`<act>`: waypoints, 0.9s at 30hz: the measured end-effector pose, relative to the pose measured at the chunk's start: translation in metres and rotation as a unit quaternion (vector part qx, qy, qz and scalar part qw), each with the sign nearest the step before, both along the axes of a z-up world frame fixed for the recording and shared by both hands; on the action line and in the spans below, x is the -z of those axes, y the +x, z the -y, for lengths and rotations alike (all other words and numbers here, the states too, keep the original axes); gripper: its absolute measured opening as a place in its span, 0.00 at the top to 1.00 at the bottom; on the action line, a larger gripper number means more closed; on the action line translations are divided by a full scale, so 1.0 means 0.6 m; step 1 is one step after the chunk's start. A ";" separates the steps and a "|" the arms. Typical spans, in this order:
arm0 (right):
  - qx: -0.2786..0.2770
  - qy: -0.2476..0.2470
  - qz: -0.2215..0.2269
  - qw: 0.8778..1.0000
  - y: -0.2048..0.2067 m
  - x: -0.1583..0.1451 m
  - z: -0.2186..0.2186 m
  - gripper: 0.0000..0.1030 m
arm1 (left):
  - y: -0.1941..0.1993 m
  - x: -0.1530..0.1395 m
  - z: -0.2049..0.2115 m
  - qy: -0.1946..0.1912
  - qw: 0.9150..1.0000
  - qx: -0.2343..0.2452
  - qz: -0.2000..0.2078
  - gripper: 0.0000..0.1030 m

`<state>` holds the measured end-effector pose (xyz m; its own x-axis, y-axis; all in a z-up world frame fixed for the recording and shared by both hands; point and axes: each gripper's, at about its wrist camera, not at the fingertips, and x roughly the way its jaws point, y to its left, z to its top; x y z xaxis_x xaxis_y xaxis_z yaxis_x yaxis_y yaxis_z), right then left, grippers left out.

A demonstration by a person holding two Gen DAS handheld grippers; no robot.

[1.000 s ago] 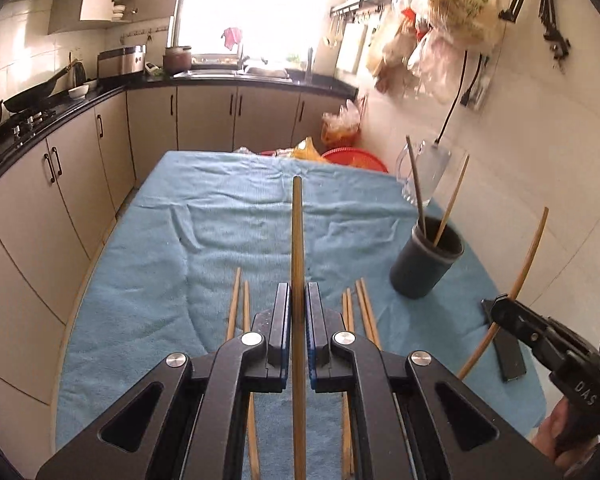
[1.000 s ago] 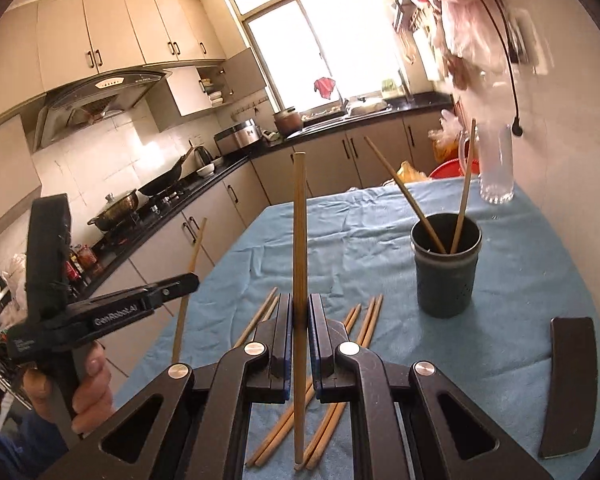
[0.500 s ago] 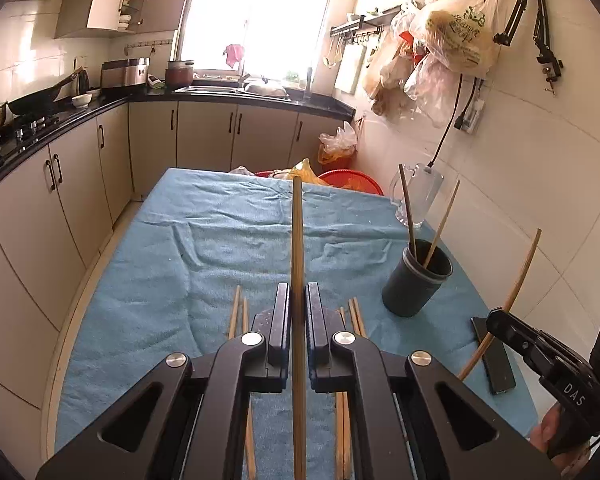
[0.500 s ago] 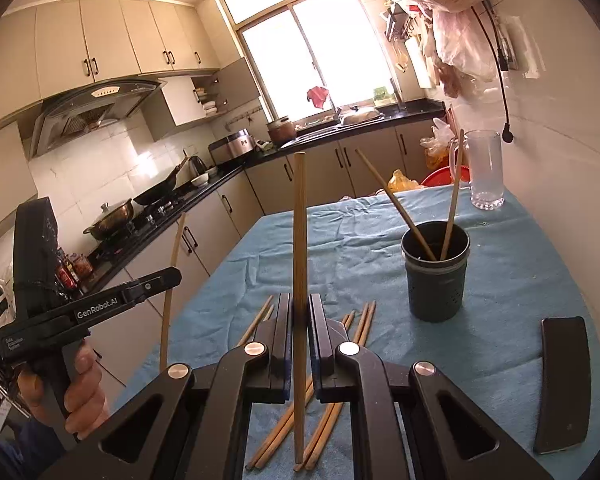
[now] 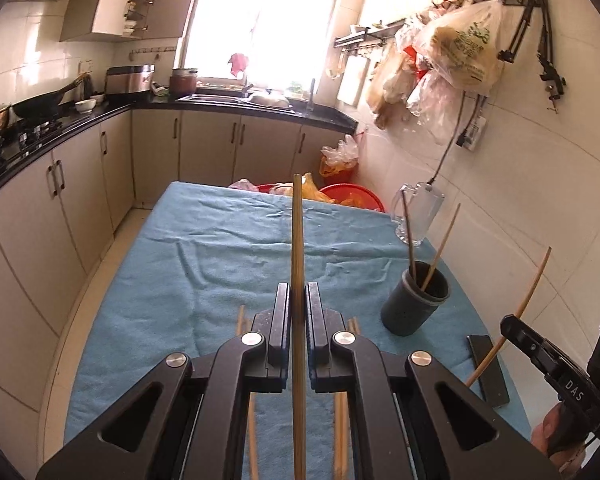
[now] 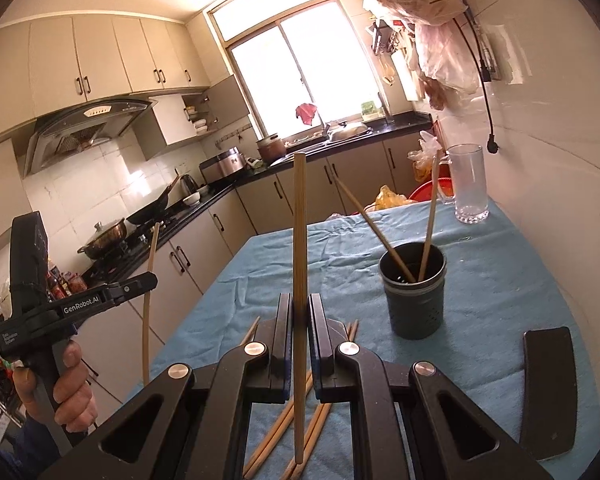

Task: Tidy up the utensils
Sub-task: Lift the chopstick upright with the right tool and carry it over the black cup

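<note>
- Left gripper [image 5: 298,304]: jaws narrow, clamped on one chopstick [image 5: 298,264]; stick runs straight up between the pads, tip ending in front of the far table edge.
- Right gripper [image 6: 299,312]: jaws narrow too, clamped on second chopstick [image 6: 299,240]; stick upright, lower end hanging below the jaws above the loose sticks.
- Seen from right wrist: left gripper off to the left beyond the table edge, held in left hand [image 6: 70,384], stick pinched near its middle.
- Seen from left wrist: right gripper low on the right near the table corner, its stick leaning toward the wall.
- Both grippers raised off the blue towel [image 5: 204,264], which covers the table.
- Dark holder cup [image 6: 414,292]: upright on towel, right of centre, forward of right gripper; two chopsticks [image 6: 430,220] already inside, leaning apart in a V.
- Loose chopsticks [image 6: 300,432] flat on towel under and just ahead of the jaws; exact count unclear, partly hidden by gripper bodies.
- Black flat object [image 6: 548,392] on towel at right edge, apart from the cup; type not identifiable.
- Clear glass mug [image 6: 468,184] upright at far right table corner, by the wall.
- Red basin [image 5: 348,196] past the far table edge.
</note>
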<state>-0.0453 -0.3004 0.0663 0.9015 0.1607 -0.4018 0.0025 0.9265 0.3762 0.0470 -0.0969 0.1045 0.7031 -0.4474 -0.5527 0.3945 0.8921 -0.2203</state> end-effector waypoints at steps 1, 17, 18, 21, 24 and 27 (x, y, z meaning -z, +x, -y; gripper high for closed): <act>0.003 0.000 0.002 1.000 0.000 -0.001 0.004 0.92 | 0.001 -0.002 0.008 0.002 1.000 0.002 0.003 0.94; 0.095 0.007 0.058 0.994 0.038 -0.074 0.117 0.92 | 0.074 -0.068 0.192 -0.039 0.997 0.055 0.039 0.94; 0.101 0.010 0.063 0.993 0.044 -0.080 0.127 0.92 | 0.083 -0.074 0.206 -0.047 0.996 0.060 0.038 0.94; 0.119 0.015 0.074 0.990 0.060 -0.094 0.154 0.92 | 0.104 -0.088 0.237 -0.060 0.995 0.065 0.045 0.94; 0.132 0.018 0.082 0.988 0.079 -0.108 0.181 0.92 | 0.135 -0.101 0.277 -0.074 0.994 0.067 0.054 0.94; 0.145 0.016 0.085 0.986 0.098 -0.114 0.201 0.92 | 0.167 -0.099 0.314 -0.080 0.993 0.063 0.059 0.94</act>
<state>0.0138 -0.4211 0.1348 0.9654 -0.1042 -0.2391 0.2000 0.8840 0.4226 0.1474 -0.2854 0.1638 0.6914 -0.6115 -0.3848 0.5323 0.7912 -0.3010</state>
